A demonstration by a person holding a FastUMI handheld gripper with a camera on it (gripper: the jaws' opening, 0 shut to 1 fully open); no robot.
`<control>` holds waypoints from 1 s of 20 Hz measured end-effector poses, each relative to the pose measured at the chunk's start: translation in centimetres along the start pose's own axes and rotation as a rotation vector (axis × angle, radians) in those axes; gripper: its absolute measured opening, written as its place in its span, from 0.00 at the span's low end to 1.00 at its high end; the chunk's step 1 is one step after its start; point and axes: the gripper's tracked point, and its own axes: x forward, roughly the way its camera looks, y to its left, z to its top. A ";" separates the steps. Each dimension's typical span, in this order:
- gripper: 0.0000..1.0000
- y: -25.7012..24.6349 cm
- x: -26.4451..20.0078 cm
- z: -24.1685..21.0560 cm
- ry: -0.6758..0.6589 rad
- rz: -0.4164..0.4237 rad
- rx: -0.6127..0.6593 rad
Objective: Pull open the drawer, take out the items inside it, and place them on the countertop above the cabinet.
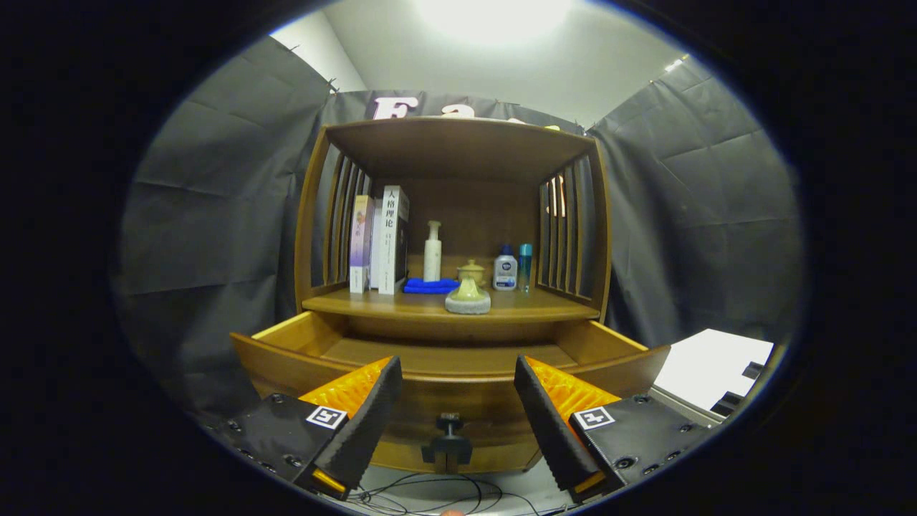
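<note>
Nearest, the gripper holds its two fingers spread wide apart with nothing between them, poised in front of the drawer. Below and between the fingers a dark clamp-like knob sits on the drawer front, with thin cables lying on the pale floor underneath. The drawer is pulled out of the wooden cabinet; the visible part of its bottom looks bare, though the front wall and the fingers hide its nearest portion. Just above it the tabletop of the cabinet carries a round grey-and-yellowish item near its front edge. Behind that lie a folded blue cloth, a small lidded pot, a white pump bottle, a white bottle with a blue cap and a slim blue bottle; upright books stand at one side. Slatted side panels and a wooden top enclose this space. Dark cloth walls hang around the cabinet, under a bright ceiling light. A white surface beside the cabinet is cut off and hard to identify.
</note>
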 end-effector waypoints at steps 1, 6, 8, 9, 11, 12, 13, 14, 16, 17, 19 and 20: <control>0.99 -0.2 0.0 -0.8 0.004 -0.006 -0.004; 0.99 -0.3 1.0 -4.8 0.061 0.006 0.014; 0.99 0.0 1.5 -6.1 0.089 0.020 -0.006; 0.99 0.2 1.8 -6.5 0.099 0.028 -0.013; 0.99 0.8 2.3 -7.1 0.106 0.042 -0.023; 0.99 1.0 2.7 -7.3 0.108 0.047 -0.027; 0.99 1.3 3.0 -7.3 0.106 0.054 -0.031; 0.99 1.4 3.2 -7.4 0.101 0.055 -0.035; 0.99 1.8 3.6 -7.3 0.088 0.062 -0.031; 0.99 1.9 3.7 -7.2 0.086 0.059 -0.027; 0.98 1.5 4.0 -7.2 0.079 0.042 -0.025; 0.97 1.5 4.0 -7.0 0.075 0.039 -0.015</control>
